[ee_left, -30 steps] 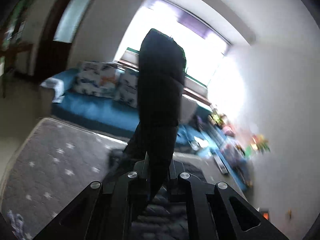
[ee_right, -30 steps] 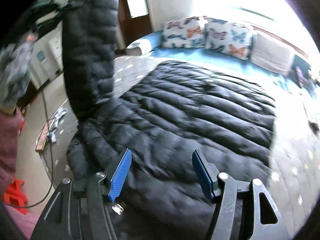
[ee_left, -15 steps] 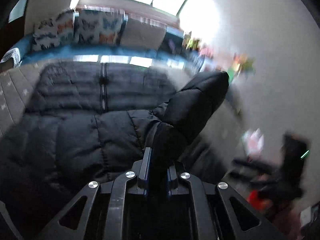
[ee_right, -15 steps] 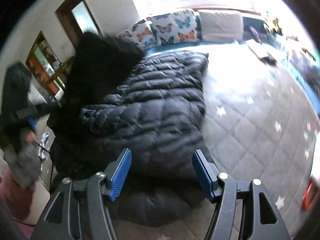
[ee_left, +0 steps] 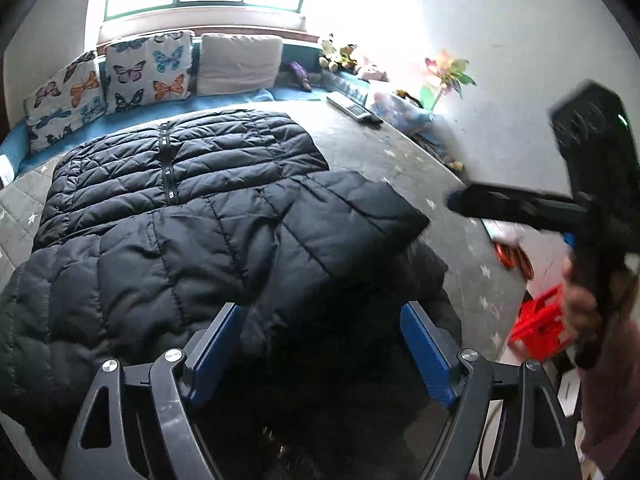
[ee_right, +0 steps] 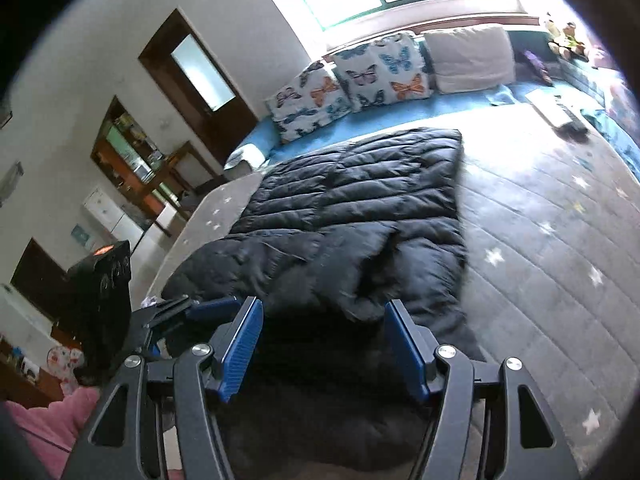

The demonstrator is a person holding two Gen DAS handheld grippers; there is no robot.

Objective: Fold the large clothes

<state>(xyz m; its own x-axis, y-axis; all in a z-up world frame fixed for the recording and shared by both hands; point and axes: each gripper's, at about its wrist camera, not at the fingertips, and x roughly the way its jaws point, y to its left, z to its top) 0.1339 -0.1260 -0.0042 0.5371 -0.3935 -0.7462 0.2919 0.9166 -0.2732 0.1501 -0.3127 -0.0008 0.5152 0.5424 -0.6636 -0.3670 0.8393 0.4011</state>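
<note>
A large black quilted puffer coat point(ee_left: 180, 208) lies on a grey star-patterned mat point(ee_left: 404, 164), zipper up, with one sleeve point(ee_left: 328, 224) laid across its body. My left gripper point(ee_left: 320, 344) is open and empty above the coat's near end. My right gripper point(ee_right: 322, 336) is open and empty over the same near end; the coat also shows in the right wrist view point(ee_right: 352, 216). The right gripper also shows in the left wrist view point(ee_left: 520, 208), held at the right. The left gripper also shows in the right wrist view point(ee_right: 188, 308), at the left.
A blue bench with butterfly cushions point(ee_left: 148, 68) and a plain cushion point(ee_left: 240, 64) runs along the far wall under the window. Toys point(ee_left: 444, 76) and a flat device point(ee_left: 352, 108) lie at the right wall. Red items point(ee_left: 540, 320) sit on the floor at right. A dark door point(ee_right: 196, 84) stands at left.
My left gripper let go of the sleeve, which now lies across the coat, and its jaws have opened. Both grippers have pulled back toward the coat's near end.
</note>
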